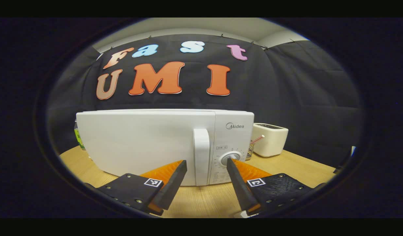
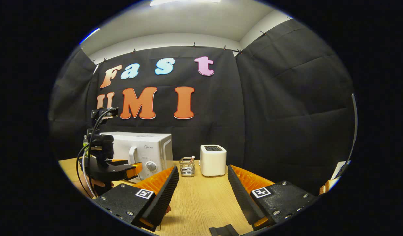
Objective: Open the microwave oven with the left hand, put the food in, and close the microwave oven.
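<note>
The white microwave (image 1: pixel 145 144) stands on the wooden table (image 1: pixel 204 200) with its door shut. Its upright handle (image 1: pixel 201 154) and round dial (image 1: pixel 230 159) face me. My left gripper (image 1: pixel 206 162) is open just short of the front, one fingertip to each side of the handle, touching nothing. In the right gripper view, the left gripper (image 2: pixel 137 168) hovers in front of the microwave (image 2: pixel 145 147), cables trailing behind it. My right gripper (image 2: pixel 202 168) is open and empty over the table (image 2: pixel 201 196), farther back and to the right.
A white toaster-like appliance (image 1: pixel 270 139) (image 2: pixel 213 160) stands right of the microwave, with a small wire cup (image 2: pixel 187 166) holding sticks between them. A green bottle (image 1: pixel 78 137) peeks out behind the microwave's left side. A brownish thing (image 2: pixel 326 188) lies at the far right edge.
</note>
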Demonstrator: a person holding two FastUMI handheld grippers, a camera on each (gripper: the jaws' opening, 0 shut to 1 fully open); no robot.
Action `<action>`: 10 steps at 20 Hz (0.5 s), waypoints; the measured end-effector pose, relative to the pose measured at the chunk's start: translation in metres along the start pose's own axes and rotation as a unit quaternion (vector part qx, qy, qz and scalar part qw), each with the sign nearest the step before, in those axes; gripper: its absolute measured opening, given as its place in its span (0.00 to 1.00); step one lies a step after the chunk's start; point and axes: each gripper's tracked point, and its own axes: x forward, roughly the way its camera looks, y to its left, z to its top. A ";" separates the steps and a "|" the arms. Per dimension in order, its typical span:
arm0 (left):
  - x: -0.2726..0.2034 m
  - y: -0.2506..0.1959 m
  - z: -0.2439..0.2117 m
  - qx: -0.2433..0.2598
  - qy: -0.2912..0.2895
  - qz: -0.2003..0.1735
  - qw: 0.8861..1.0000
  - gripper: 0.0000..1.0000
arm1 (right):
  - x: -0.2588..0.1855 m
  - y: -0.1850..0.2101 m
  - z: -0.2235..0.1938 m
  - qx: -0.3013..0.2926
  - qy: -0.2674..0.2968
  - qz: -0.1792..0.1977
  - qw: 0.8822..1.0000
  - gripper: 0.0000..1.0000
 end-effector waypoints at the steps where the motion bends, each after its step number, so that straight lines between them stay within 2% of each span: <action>1: 0.003 0.002 -0.004 -0.003 0.003 0.007 1.000 0.76 | 0.001 0.000 -0.005 -0.005 0.005 0.001 1.000 0.93; 5: 0.018 0.014 -0.006 -0.003 0.000 0.043 0.999 0.66 | 0.005 -0.008 -0.018 -0.015 0.016 -0.005 1.000 0.93; 8: 0.027 0.012 -0.021 -0.025 0.023 0.045 0.998 0.42 | 0.008 -0.015 -0.025 -0.006 0.023 -0.008 1.000 0.93; 9: 0.025 0.012 -0.022 -0.022 0.021 0.048 0.998 0.38 | 0.009 -0.019 -0.028 -0.005 0.025 -0.012 1.000 0.93; 10: 0.025 0.011 -0.019 -0.015 0.018 0.052 0.998 0.25 | 0.010 -0.022 -0.030 -0.004 0.028 -0.015 0.999 0.93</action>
